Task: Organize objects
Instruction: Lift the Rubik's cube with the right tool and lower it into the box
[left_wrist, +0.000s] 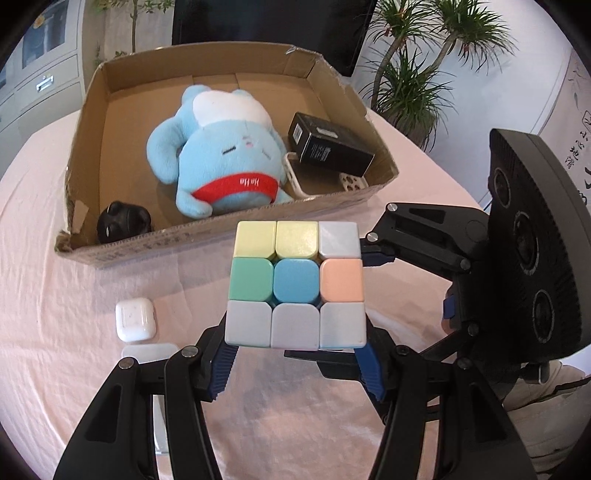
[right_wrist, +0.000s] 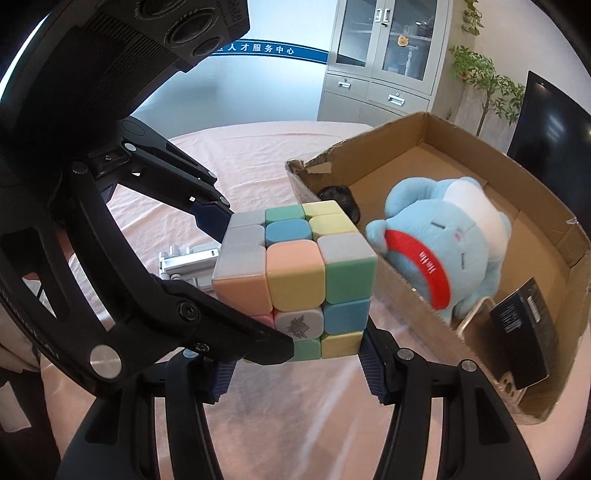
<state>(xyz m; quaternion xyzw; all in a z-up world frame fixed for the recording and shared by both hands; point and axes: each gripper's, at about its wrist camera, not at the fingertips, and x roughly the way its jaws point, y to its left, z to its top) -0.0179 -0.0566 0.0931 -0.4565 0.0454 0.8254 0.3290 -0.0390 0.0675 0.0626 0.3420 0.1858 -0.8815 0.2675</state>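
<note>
We hold the pastel puzzle cube (left_wrist: 296, 284) clamped between both grippers, left gripper (left_wrist: 295, 363) and right gripper (right_wrist: 297, 369), above the desk (left_wrist: 55, 314); the cardboard box (left_wrist: 221, 240) (plush toy (left_wrist: 221, 155) inside) lies just ahead, beyond its near wall.

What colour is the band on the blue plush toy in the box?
Red, with small lettering on it. The band on the plush toy shows best in the left wrist view.

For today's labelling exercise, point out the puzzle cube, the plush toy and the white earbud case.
puzzle cube (left_wrist: 295, 282), left wrist view, blue centre tile.
plush toy (left_wrist: 225, 155), left wrist view, its face.
white earbud case (left_wrist: 135, 319), left wrist view, lid top.
</note>
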